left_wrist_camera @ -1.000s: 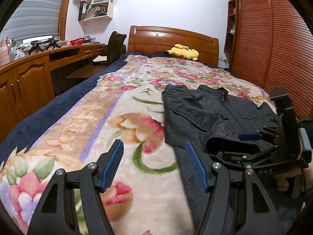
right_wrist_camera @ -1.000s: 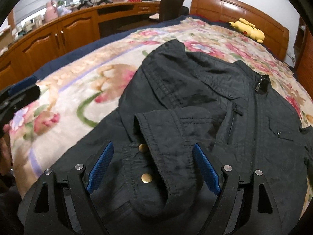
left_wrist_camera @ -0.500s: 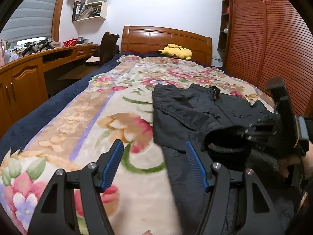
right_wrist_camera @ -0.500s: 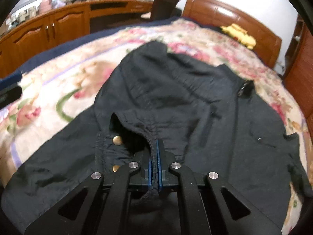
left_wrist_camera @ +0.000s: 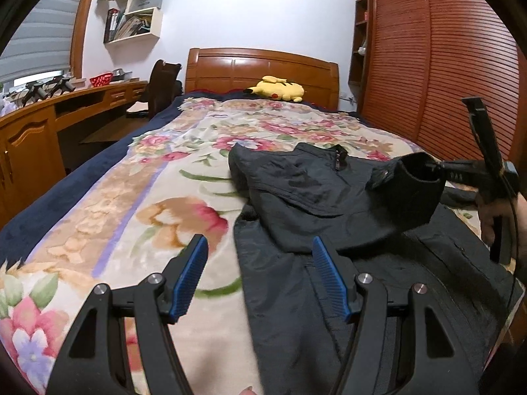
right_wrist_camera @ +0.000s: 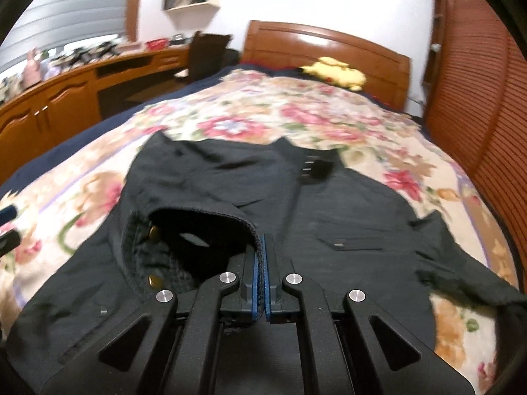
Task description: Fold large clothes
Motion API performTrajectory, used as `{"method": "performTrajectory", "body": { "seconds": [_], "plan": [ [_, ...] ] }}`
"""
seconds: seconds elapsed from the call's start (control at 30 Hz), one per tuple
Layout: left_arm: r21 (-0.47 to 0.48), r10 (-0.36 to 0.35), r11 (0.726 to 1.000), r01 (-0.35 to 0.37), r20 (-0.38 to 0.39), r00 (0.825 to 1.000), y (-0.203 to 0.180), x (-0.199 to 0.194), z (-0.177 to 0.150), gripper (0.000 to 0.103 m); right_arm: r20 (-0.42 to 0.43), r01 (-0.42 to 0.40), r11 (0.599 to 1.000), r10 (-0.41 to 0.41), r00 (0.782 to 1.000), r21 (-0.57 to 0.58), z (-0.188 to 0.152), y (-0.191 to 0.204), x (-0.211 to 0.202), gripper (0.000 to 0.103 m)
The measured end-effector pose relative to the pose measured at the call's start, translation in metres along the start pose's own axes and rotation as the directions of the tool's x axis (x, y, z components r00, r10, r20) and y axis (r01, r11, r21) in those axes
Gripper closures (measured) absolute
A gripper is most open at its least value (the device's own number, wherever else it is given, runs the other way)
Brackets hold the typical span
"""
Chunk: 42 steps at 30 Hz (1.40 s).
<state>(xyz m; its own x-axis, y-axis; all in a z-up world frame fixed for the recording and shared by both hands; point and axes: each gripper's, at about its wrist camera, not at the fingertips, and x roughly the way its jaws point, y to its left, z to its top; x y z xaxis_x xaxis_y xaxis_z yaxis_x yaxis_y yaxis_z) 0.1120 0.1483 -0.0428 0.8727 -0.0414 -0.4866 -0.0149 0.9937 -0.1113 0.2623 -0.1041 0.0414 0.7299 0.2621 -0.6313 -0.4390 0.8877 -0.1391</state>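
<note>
The wide bed (left_wrist_camera: 98,197), under a cream floral blanket (right_wrist_camera: 296,115) edged in navy, fills both views. Its wooden headboard (left_wrist_camera: 260,69) stands at 12 o'clock, with a yellow plush toy (left_wrist_camera: 276,88) lying just in front of it. A long wooden desk (left_wrist_camera: 39,125) runs along the 9 o'clock side, and slatted wooden wardrobe doors (left_wrist_camera: 444,75) close off the 3 o'clock side. A white wall shelf (left_wrist_camera: 135,23) at 11 o'clock holds books and papers.

The large black jacket (left_wrist_camera: 296,191) lies spread on the blanket, from the bed's centre toward 5 o'clock, collar toward the headboard; bare blanket lies open on its 9 o'clock side.

The right gripper (right_wrist_camera: 262,273) is clamped together on the rim of the jacket's sleeve cuff (right_wrist_camera: 204,227) (two brass snaps show inside), and the cuff hangs raised off the jacket. The left gripper (left_wrist_camera: 260,276) stands apart with nothing between its blue pads (left_wrist_camera: 191,273), above the jacket's near edge.
</note>
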Motion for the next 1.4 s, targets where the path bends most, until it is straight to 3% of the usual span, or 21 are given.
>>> {"method": "performTrajectory", "body": {
  "seconds": [0.27, 0.5, 0.57, 0.63, 0.7, 0.8, 1.0, 1.17, 1.4],
  "plan": [
    [0.018, -0.019, 1.0, 0.019, -0.009, 1.0, -0.014, 0.003, 0.001, 0.038, -0.045, 0.17, 0.978, -0.165, 0.985, 0.118, -0.01, -0.085, 0.011, 0.103],
    [0.012, -0.062, 0.998, 0.062, -0.008, 0.998, -0.034, 0.007, 0.008, 0.038, -0.126, 0.225, 0.947, -0.201, 0.971, 0.229, -0.039, -0.134, 0.02, 0.102],
    [0.021, -0.075, 0.997, 0.075, -0.01, 0.997, -0.042, 0.008, 0.009, 0.038, -0.142, 0.235, 0.939, -0.205, 0.968, 0.249, -0.046, -0.14, 0.022, 0.094],
    [0.036, -0.082, 0.996, 0.082, -0.013, 0.997, -0.05, 0.009, 0.009, 0.038, -0.159, 0.251, 0.93, -0.214, 0.964, 0.269, -0.05, -0.148, 0.022, 0.074],
    [0.056, -0.083, 0.995, 0.084, -0.015, 0.996, -0.06, 0.011, 0.01, 0.038, -0.162, 0.264, 0.921, -0.225, 0.961, 0.285, -0.052, -0.158, 0.019, 0.061],
    [0.074, -0.092, 0.993, 0.094, -0.022, 0.995, -0.072, 0.015, 0.01, 0.038, -0.138, 0.303, 0.914, -0.275, 0.952, 0.269, -0.049, -0.171, 0.008, 0.055],
    [0.08, -0.126, 0.988, 0.129, -0.046, 0.991, -0.093, 0.032, 0.013, 0.037, -0.07, 0.228, 0.953, -0.218, 0.973, 0.2, -0.045, -0.157, -0.001, 0.051],
    [0.102, -0.157, 0.981, 0.164, -0.078, 0.985, -0.116, 0.048, 0.012, 0.037, -0.076, 0.152, 0.975, -0.141, 0.987, 0.16, -0.043, -0.138, 0.011, 0.047],
    [0.11, -0.18, 0.975, 0.193, -0.118, 0.977, -0.134, 0.067, 0.012, 0.037, -0.169, 0.189, 0.974, -0.167, 0.971, 0.126, -0.052, -0.146, 0.049, 0.047]
  ]
}}
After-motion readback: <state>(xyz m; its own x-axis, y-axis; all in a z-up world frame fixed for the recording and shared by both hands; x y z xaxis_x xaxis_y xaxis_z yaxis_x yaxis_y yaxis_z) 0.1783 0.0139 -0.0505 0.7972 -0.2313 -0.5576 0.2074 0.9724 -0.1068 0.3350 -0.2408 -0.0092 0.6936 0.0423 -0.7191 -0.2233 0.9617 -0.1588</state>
